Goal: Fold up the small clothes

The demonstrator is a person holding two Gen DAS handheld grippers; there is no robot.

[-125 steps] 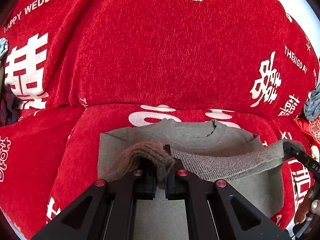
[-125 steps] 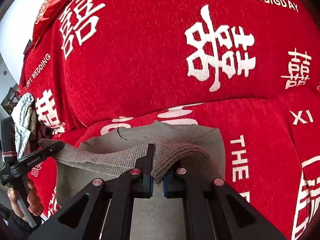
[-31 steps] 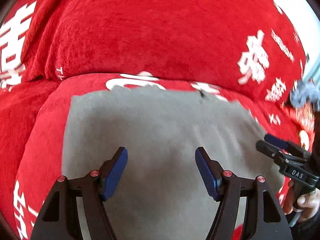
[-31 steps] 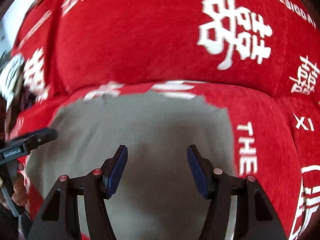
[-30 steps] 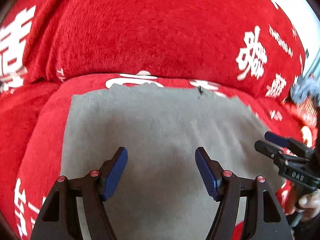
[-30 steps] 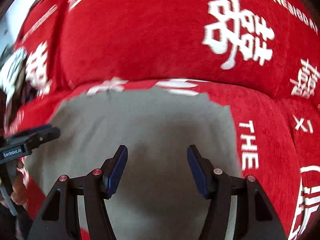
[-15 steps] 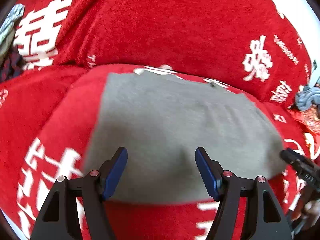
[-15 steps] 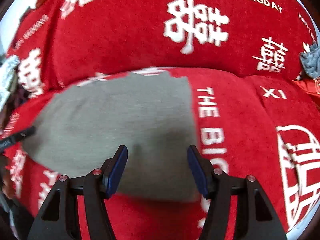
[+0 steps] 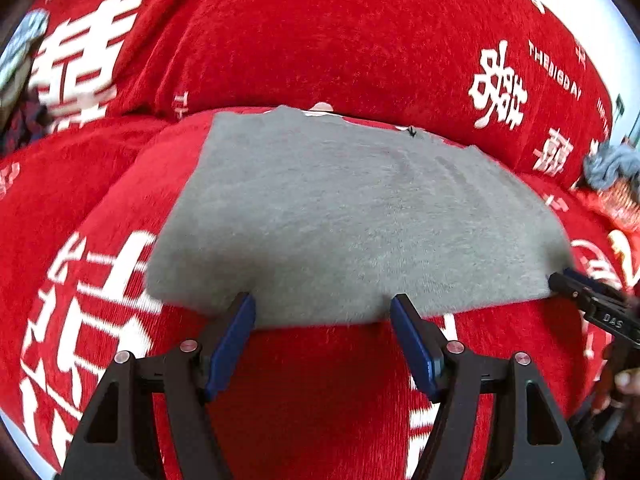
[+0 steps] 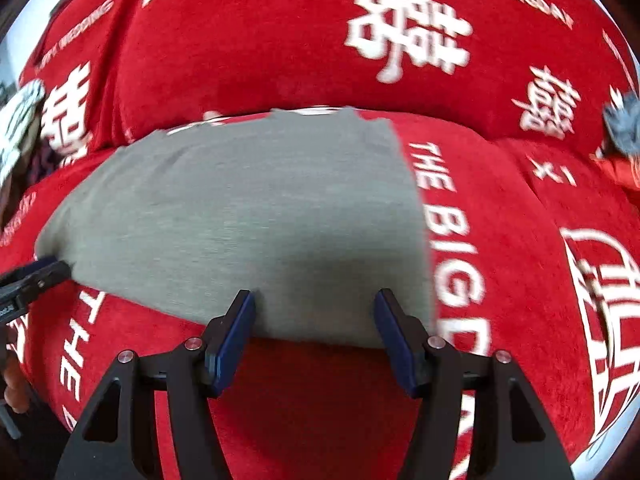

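A red sofa (image 9: 320, 40) with white wedding characters and English words fills both views, its backrest rising behind a wide seat cushion (image 10: 500, 240). On that cushion lies the grey garment (image 9: 340, 216), folded flat into a broad rectangle, its far edge near the crease where seat meets backrest and its near edge running across the cushion just ahead of both grippers. A small dark mark sits at the far edge of the fabric in the left wrist view. The cloth is smooth apart from faint ridges toward its right side.

The left gripper (image 9: 322, 312) sits low at the garment's near edge, jaws wide apart and holding nothing; its blue pads (image 9: 230, 338) reach the hem line, though whether they touch the cloth cannot be told. The right gripper (image 10: 314, 310) stands the same way at the near edge toward the garment's right side, jaws wide and empty, blue pads (image 10: 232, 338) at the hem. Each gripper also shows in the other's view as a dark tip at a near corner of the fabric.

At the far left of the sofa a pale bundle of cloth (image 10: 18, 120) lies against the backrest, blurred. At the far right a blue-grey heap (image 9: 612, 164) rests on something red and patterned.
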